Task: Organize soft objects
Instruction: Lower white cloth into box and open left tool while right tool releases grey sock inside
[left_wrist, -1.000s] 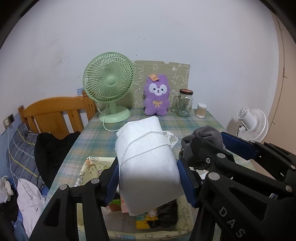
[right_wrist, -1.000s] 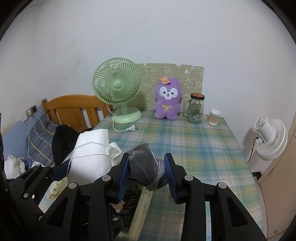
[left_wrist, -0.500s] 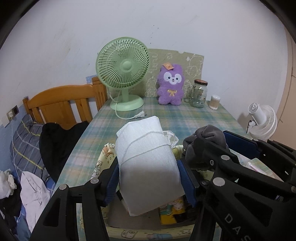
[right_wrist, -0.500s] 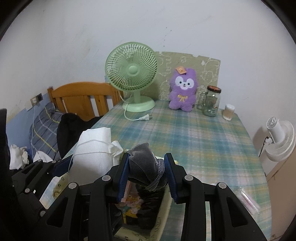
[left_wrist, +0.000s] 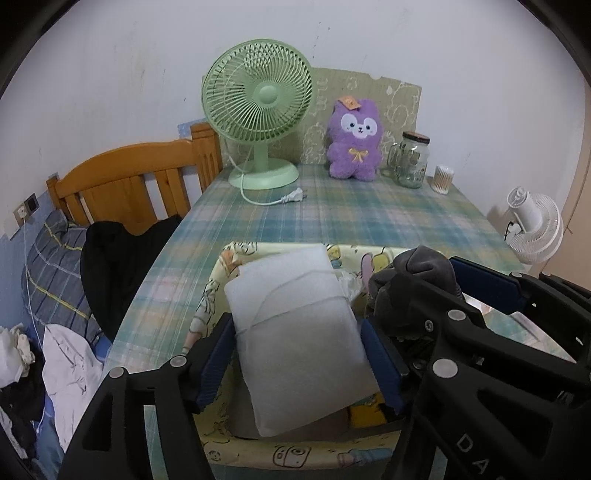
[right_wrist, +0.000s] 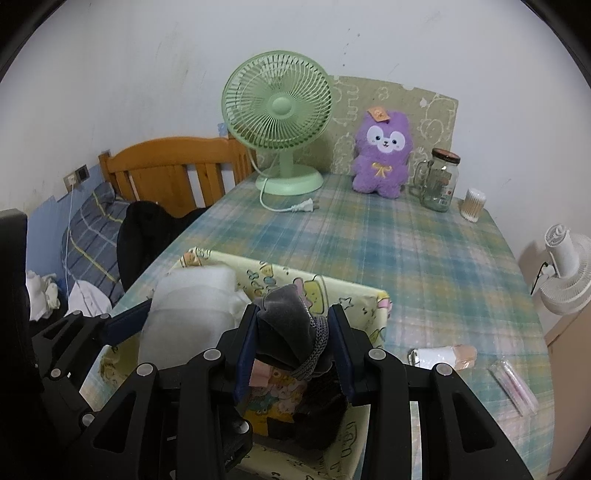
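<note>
**Two Soft Items Over the Bin, Release Under Way**

The white foam pack is positioned between the left tongs, whose jaws are opening; a gap is visible at each blue pad, so the pack is no longer pressed. It is located over the cartoon-print fabric bin at the near edge of the worktop. Whether its lower end is already resting on the bin's contents cannot be determined.

The grey cloth bundle is clamped by the right tongs above the same bin and has not yet been released.

On the worktop's right side, a small white roll is left outside the bin.

The pack's long axis is directed from the near edge toward the far edge, with the far end raised. The bundle is held upright.
</note>
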